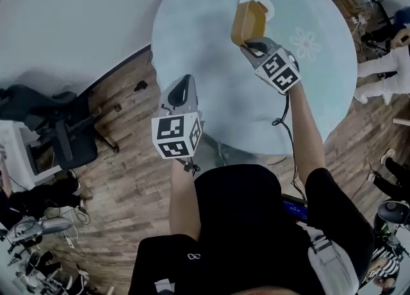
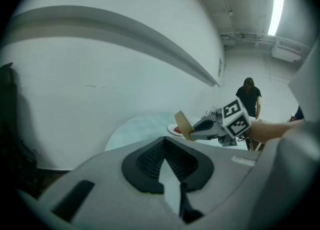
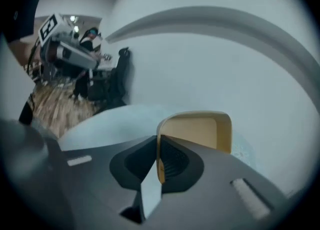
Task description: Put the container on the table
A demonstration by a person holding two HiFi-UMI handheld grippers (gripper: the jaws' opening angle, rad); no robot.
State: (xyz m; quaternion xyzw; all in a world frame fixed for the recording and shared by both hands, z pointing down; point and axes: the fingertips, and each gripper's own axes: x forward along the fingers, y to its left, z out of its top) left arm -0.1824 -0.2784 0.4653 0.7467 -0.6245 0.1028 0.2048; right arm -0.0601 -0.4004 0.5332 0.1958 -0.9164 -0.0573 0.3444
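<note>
A tan, open-topped container [image 1: 248,21] hangs tilted over the far part of the round pale-blue table [image 1: 211,50]. My right gripper [image 1: 254,45] is shut on its wall. In the right gripper view, the container's rim [image 3: 197,131] stands up between the black pads [image 3: 172,161]. From the left gripper view the container [image 2: 183,124] shows as a tan edge. My left gripper [image 1: 186,82] hovers over the table's near left edge. Its jaws [image 2: 165,143] are shut with nothing between them.
A white plate [image 1: 259,0] lies on the table just beyond the container. A black office chair [image 1: 61,130] stands on the wooden floor at the left. People are at the right edge [image 1: 384,63], and one stands far off [image 2: 248,96].
</note>
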